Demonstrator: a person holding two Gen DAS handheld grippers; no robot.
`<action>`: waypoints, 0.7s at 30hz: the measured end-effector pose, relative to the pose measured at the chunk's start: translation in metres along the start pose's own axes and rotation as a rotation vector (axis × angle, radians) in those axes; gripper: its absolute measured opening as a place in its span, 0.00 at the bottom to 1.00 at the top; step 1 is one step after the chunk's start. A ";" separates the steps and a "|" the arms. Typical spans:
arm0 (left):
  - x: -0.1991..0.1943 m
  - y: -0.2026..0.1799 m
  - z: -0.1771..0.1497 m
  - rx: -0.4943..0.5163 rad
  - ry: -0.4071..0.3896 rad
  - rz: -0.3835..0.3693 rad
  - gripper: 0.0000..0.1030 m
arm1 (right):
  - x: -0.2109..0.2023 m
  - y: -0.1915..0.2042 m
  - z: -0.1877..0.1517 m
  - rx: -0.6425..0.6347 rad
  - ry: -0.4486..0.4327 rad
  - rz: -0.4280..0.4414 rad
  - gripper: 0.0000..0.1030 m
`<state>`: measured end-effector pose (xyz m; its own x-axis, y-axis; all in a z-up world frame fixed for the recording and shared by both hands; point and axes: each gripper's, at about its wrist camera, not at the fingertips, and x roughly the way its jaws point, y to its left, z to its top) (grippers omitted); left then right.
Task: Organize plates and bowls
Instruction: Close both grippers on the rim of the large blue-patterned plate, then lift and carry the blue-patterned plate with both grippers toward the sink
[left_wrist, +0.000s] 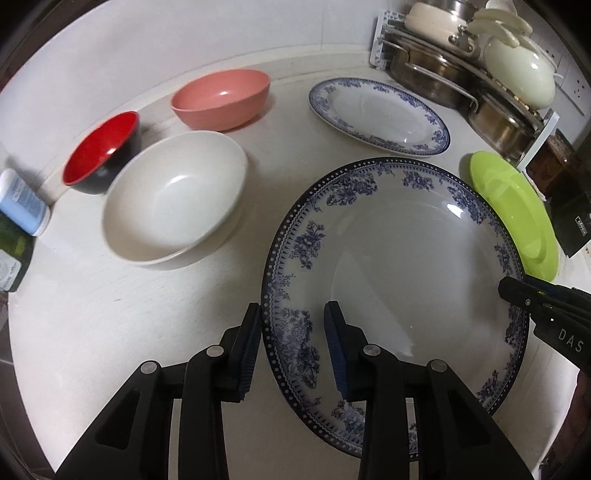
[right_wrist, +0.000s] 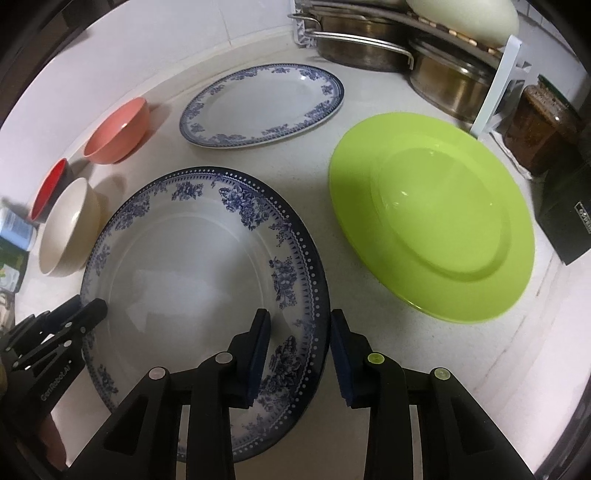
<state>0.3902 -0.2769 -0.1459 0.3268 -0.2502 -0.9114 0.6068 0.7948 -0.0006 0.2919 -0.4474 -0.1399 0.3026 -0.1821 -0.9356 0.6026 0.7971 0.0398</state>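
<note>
You're gripping the big blue-patterned plate (left_wrist: 399, 280) from both sides at once, left tongs (left_wrist: 291, 328) straddling one side of its rim and right tongs (right_wrist: 299, 339) straddling the opposite side, and honestly that looks like the smart way to handle something this wide and slick, since one pinch alone would probably let it tip. Both pairs are sitting narrowed around the rim, one pad above and one outside; I'm reading them as clamped on it, though the pad contact isn't crisp. The plate is near the front of the counter (left_wrist: 110, 332), seemingly just lifting off it. The green plate (right_wrist: 436, 218) is lying just beside it, the oval blue plate (right_wrist: 262, 103) further back, and the cream bowl (left_wrist: 173, 195), pink bowl (left_wrist: 221, 99) and red bowl (left_wrist: 99, 151) are clustering off to the side, so stacking plates with plates seems to be where you're heading
</note>
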 end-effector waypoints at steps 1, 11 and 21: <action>-0.005 0.002 -0.002 -0.007 -0.006 0.002 0.33 | -0.004 0.001 -0.001 -0.002 -0.003 0.002 0.33; -0.056 0.035 -0.026 -0.091 -0.066 0.037 0.33 | -0.046 0.029 -0.016 -0.081 -0.060 0.026 0.33; -0.096 0.087 -0.068 -0.210 -0.106 0.121 0.33 | -0.069 0.085 -0.033 -0.200 -0.094 0.092 0.33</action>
<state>0.3622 -0.1463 -0.0860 0.4689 -0.1938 -0.8618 0.3981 0.9173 0.0104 0.2976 -0.3480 -0.0832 0.4224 -0.1490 -0.8941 0.4136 0.9094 0.0439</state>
